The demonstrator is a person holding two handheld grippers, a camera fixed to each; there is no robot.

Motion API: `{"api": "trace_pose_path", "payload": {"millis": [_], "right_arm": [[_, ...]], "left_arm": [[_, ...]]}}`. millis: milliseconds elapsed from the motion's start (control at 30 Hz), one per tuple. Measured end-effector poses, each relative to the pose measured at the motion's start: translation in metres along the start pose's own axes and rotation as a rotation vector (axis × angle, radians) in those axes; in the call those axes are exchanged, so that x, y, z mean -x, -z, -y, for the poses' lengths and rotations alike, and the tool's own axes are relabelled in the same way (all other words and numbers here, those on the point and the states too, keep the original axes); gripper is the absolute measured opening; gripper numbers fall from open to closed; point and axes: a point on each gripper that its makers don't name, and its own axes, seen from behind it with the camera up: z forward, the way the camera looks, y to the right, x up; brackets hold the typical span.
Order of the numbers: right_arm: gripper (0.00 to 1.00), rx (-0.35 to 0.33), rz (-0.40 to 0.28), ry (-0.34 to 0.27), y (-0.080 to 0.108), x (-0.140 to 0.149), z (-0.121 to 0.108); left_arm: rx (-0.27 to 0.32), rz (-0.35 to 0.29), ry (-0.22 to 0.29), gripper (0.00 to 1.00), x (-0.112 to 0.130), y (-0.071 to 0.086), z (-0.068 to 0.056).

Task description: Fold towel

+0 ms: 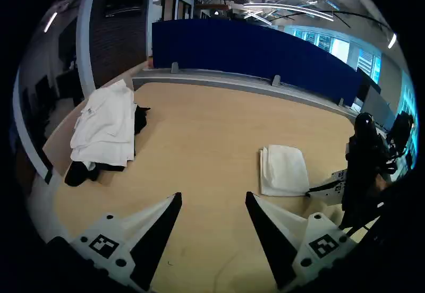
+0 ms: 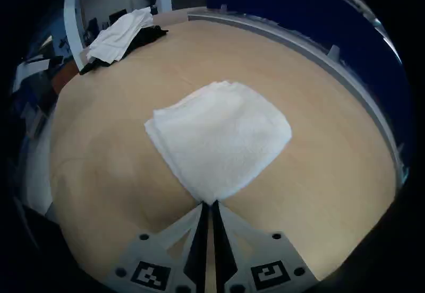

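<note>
Pinching one corner of the towel (image 2: 220,134) is the right gripper (image 2: 208,205).

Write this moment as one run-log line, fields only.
towel: folded, flat on table | left gripper: jaws open, empty | right gripper: jaws shut at towel corner, pinch unclear | cloth pile: at table edge

Strip lights (image 1: 289,9) and windows (image 1: 340,49) light my table (image 1: 212,128) evenly; the towel (image 2: 220,139) glows white, shadows soft, edges bowed and dim.
</note>
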Motion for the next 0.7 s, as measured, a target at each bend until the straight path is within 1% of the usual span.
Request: {"api": "trace_pose_path", "payload": {"millis": [167,333,433,700], "right_arm": [[0.04,0.004,-0.019,0.005,0.003,-0.007,-0.003],[0.04,0.014,-0.059,0.023,0.016,-0.03,-0.008],[0.04,0.027,-0.093,0.038,0.027,-0.051,-0.013],[0.04,0.041,-0.185,0.06,0.061,-0.119,-0.023]], "left_arm": [[0.001,0.0,0.0,0.89,-0.001,0.0,-0.001],[0.006,-0.004,0.0,0.89,-0.004,0.002,-0.003],[0.009,-0.01,-0.003,0.89,-0.008,0.002,-0.004],[0.023,-0.031,-0.014,0.89,-0.02,0.001,-0.01]]}}
